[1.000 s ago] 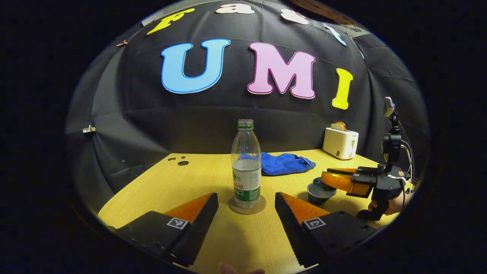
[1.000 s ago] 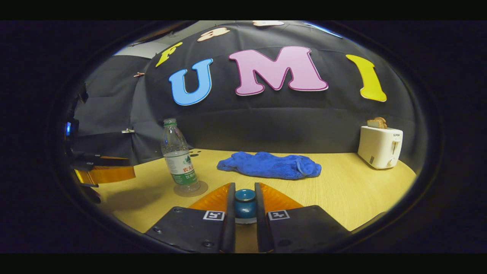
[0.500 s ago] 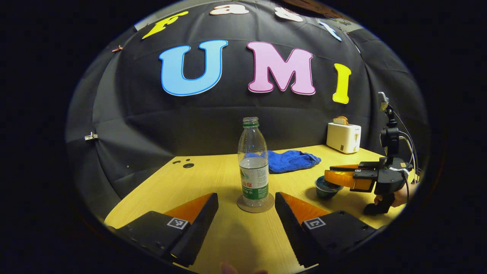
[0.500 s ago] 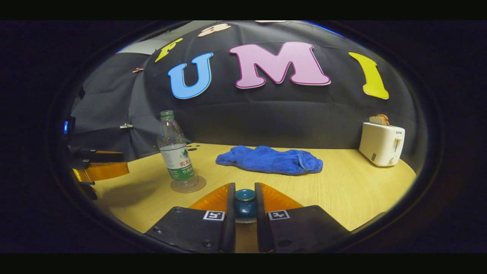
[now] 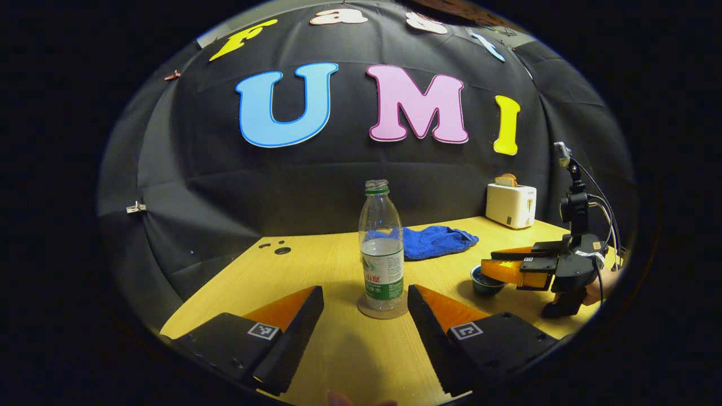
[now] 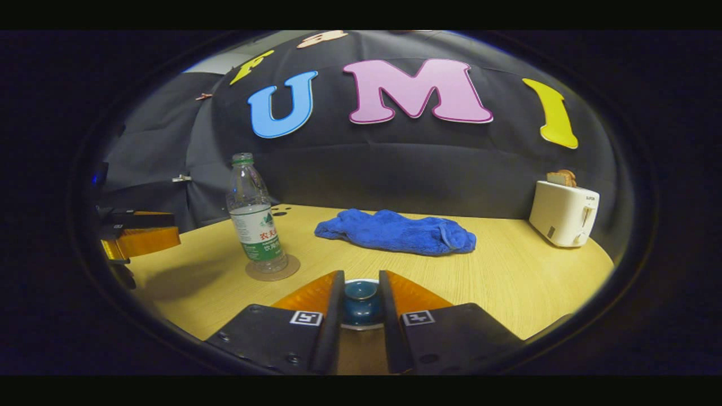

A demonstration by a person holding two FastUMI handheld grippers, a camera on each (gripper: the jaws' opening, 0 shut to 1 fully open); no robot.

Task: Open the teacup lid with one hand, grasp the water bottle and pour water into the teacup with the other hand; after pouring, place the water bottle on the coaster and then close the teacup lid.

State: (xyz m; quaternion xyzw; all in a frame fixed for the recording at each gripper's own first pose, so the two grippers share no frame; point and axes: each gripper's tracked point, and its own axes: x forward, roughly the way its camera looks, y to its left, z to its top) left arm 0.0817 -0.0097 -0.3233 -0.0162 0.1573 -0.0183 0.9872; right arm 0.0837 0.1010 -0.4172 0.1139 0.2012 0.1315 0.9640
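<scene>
Your right gripper [image 6: 361, 301] is clenching the teacup lid [image 6: 361, 294] by its knob, near the table's [image 6: 507, 276] front edge; keep setting it down level — your left gripper [image 5: 365, 316] is hanging released before the water bottle [image 5: 382, 248], which is standing on the coaster [image 5: 382, 310].

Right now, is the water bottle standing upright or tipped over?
Upright. The water bottle stands on the coaster, neck straight up, capless, partly full. The left gripper is open before it.
</scene>
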